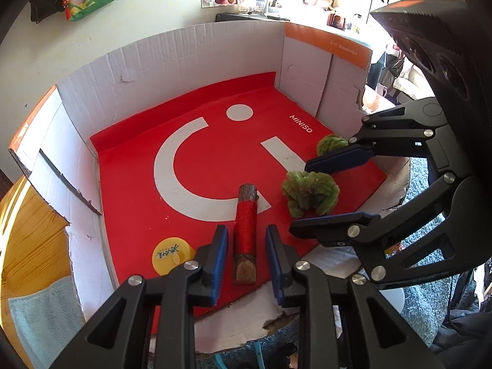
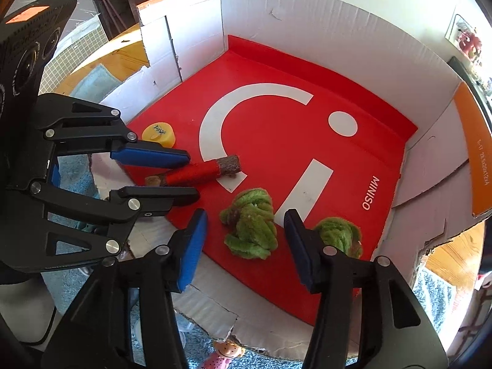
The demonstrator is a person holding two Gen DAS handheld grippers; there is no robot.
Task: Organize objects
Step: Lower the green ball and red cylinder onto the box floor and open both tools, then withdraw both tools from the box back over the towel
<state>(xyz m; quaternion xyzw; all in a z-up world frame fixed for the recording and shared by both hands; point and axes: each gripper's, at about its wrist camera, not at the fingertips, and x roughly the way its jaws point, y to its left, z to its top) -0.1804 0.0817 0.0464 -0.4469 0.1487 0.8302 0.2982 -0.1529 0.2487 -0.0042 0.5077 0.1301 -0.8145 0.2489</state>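
Loosely between left tool point(image 1: 246, 258): stick point(image 1: 245, 233) (untouched)

Left gripper point(image 1: 246, 258): angled steeply downward, jaws parted narrowly, blue pads point(image 1: 219, 261) parallel, not pressing anything. Right gripper point(image 2: 246, 246): to right of left gripper, likewise pitched down, jaws parted wider, pads point(image 2: 192, 250) clear of contact. Both tongs side by side, tips close together, black linkage arms splayed behind pads.

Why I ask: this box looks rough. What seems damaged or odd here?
The cardboard box has a torn, ragged near edge and a ripped right corner. The stick, yellow cap and green yarn balls look intact.
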